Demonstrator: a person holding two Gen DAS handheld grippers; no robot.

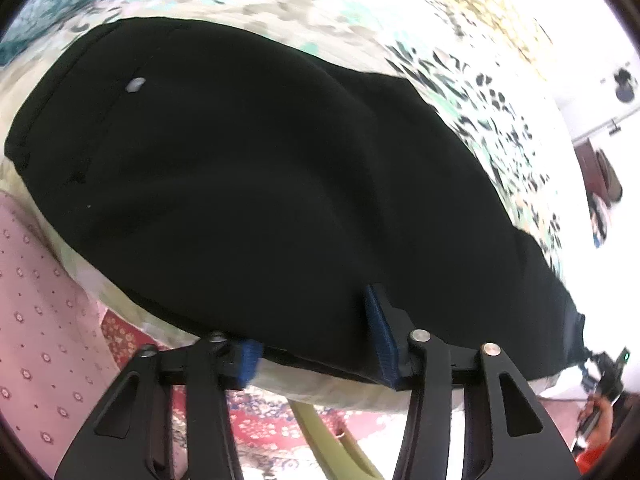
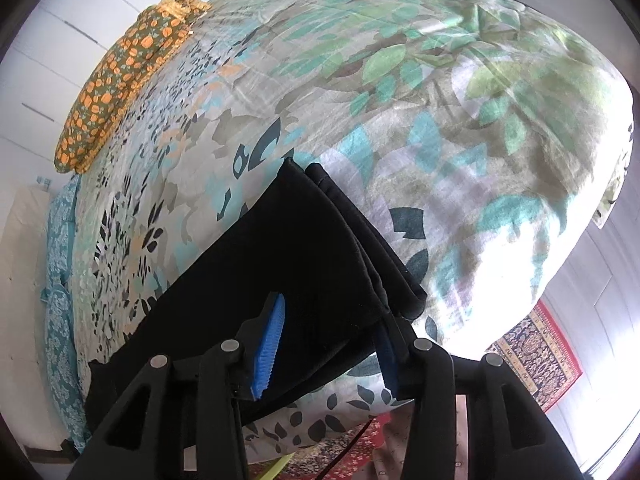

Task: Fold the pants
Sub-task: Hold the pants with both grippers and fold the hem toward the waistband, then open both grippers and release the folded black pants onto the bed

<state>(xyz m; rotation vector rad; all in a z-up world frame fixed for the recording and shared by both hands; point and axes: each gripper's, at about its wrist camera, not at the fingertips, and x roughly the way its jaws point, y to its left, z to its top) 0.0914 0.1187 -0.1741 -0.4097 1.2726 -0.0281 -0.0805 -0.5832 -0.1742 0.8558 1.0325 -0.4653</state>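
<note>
Black pants point(image 1: 260, 184) lie flat on a bed with a leaf-print cover point(image 1: 360, 20). In the left wrist view the waist end with a small white button point(image 1: 135, 85) fills the frame. My left gripper point(image 1: 316, 340) is open, its blue-padded jaws astride the near edge of the pants. In the right wrist view the leg ends of the pants point(image 2: 304, 248) lie stacked near the bed's edge. My right gripper point(image 2: 328, 344) is open, one blue pad point(image 2: 269, 350) over the cloth, the other under the hem edge.
An orange flower-print pillow point(image 2: 120, 68) lies at the far side of the bed point(image 2: 440, 80). A red patterned rug point(image 2: 540, 352) covers the floor. White cupboard doors point(image 2: 60, 32) stand behind. A pink dotted cloth point(image 1: 36, 280) is at the left.
</note>
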